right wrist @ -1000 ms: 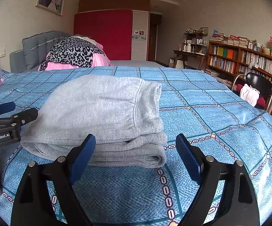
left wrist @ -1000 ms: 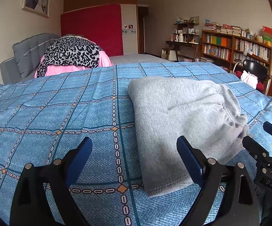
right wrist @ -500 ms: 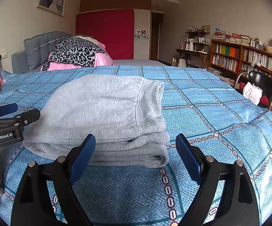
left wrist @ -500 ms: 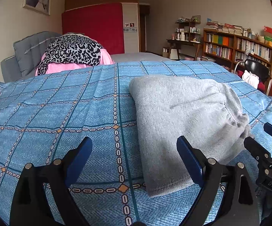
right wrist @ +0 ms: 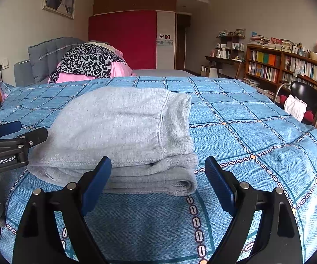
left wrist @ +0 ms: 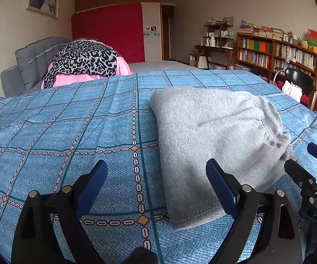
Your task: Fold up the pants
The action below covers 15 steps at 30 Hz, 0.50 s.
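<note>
The folded grey pants (right wrist: 123,136) are seen just ahead of the right gripper (right wrist: 156,182) and ahead-right of the left gripper (left wrist: 156,187); both are held wide open, empty.

I see matt, fuzzy grey fleece sweatpants (right wrist: 123,132) on a woven blue cloth bedspread (right wrist: 257,136); my finger pads (right wrist: 95,184) look ribbed.

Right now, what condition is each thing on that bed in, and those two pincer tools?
Grey pants: folded into a layered stack, lying on the bedspread.
Blue bedspread: spread over the bed.
Left gripper: open, holding nothing.
Right gripper: open, holding nothing.
Leopard-print cloth: heaped, unfolded.
</note>
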Tool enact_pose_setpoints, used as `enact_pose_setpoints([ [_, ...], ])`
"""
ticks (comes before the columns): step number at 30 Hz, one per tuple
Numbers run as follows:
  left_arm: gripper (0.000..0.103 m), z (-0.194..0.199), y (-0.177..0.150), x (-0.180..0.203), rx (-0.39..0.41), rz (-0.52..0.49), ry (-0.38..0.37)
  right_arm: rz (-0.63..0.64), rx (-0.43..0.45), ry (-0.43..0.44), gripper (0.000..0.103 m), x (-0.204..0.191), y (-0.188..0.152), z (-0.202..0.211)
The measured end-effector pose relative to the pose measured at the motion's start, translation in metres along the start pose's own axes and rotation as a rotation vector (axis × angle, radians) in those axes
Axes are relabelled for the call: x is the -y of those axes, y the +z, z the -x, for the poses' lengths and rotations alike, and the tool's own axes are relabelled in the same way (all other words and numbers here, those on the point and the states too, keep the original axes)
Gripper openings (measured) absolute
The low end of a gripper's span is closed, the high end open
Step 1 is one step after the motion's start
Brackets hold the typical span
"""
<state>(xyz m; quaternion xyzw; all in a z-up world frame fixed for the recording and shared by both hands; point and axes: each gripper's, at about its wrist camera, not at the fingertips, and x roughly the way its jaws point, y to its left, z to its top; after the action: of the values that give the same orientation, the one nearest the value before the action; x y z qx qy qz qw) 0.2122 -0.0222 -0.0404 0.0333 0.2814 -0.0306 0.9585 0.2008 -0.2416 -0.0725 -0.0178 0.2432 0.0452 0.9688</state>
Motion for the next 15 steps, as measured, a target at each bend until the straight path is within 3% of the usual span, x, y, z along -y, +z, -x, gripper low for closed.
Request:
enact_pose_setpoints([
  [15,0.094,0.0029,-0.0016,0.0031,0.017,-0.008,-0.022,-0.001,0.0,0.0,0.088,0.0014,-0.0002,0.0002],
])
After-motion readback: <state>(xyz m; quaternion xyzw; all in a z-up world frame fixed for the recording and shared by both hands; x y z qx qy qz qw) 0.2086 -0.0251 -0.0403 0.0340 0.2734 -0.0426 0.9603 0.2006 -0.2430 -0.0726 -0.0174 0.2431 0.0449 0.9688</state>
